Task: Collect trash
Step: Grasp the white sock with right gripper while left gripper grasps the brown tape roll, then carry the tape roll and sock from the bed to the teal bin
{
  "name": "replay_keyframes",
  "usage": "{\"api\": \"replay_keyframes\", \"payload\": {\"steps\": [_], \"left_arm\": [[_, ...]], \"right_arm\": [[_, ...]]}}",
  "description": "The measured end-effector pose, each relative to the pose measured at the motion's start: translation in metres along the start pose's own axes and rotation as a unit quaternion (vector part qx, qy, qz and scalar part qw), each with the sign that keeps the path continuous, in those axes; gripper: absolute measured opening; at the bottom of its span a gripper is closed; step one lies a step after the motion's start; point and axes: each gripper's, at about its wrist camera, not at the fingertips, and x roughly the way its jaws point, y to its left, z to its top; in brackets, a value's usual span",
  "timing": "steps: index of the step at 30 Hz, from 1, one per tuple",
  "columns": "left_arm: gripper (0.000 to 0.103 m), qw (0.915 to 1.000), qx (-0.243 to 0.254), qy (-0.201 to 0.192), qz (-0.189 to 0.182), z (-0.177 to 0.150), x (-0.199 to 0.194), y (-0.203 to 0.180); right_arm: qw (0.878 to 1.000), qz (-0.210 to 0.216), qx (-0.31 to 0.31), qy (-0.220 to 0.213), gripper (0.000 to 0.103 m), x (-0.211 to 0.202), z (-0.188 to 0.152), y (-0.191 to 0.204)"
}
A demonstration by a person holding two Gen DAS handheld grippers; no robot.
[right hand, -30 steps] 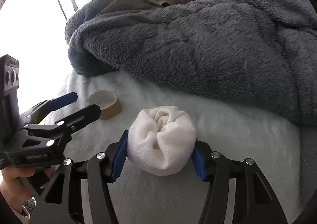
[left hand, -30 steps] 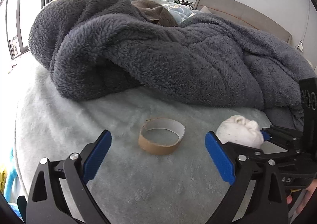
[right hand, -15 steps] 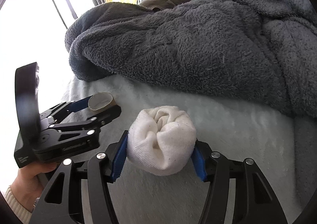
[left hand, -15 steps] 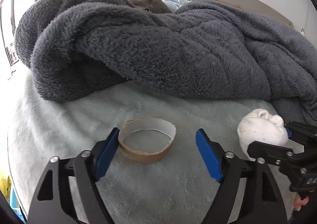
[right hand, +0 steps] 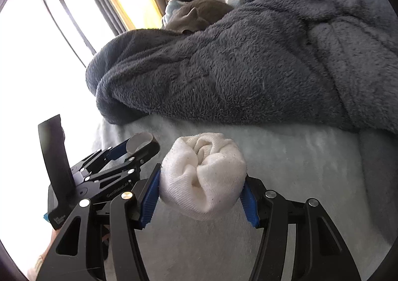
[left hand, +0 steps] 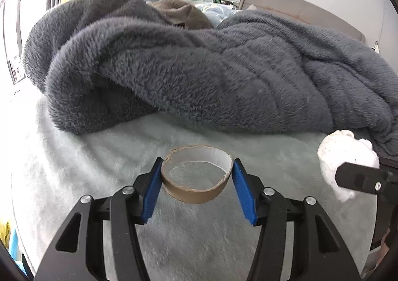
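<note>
Left gripper [left hand: 196, 176] is clamped on a cardboard ring [left hand: 196, 176], blue pads [left hand: 151, 194] pressing its sides at 9 and 3 o'clock. Ring is brown outside, white inside, with a torn upper rim, held over the pale fleece bed cover [left hand: 82, 161]. Right gripper [right hand: 201, 181] grips a white rolled sock [right hand: 202, 174], bunched and speckled with dark lint. From the ring, the sock sits at 3 o'clock. A dark grey blanket [left hand: 199, 69] lies heaped at 12 o'clock.
</note>
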Motion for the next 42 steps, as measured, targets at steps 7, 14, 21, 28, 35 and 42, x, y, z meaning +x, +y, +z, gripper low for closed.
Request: {"api": "replay_keyframes", "payload": {"steps": [7,14,21,28,35,42], "left_arm": [[0.058,0.9998,0.001,-0.014,0.011,-0.011,-0.024,-0.007],[0.058,0.9996,-0.003,-0.016,0.023,-0.025,-0.049,-0.004],[0.058,0.9988,-0.026,-0.015,0.039,-0.048,-0.081,0.010],[0.058,0.9977,-0.031,-0.014,0.059,-0.064,-0.108,0.021],[0.058,0.9968,-0.034,-0.005,0.073,-0.080,-0.128,0.038],[0.058,0.9945,-0.043,0.016,0.094,-0.093,-0.139,0.065]], "right_arm": [[0.999,0.005,0.032,-0.013,0.059,-0.022,-0.010,0.007],[1.000,0.000,0.018,-0.014,0.059,-0.029,-0.019,0.038],[1.000,-0.008,-0.013,-0.015,0.059,-0.033,-0.024,0.067],[1.000,-0.006,-0.019,-0.021,0.059,-0.045,-0.030,0.082],[0.998,0.009,-0.044,-0.034,0.059,-0.058,-0.038,0.110],[0.997,0.025,-0.067,-0.028,0.059,-0.047,-0.039,0.146]]}}
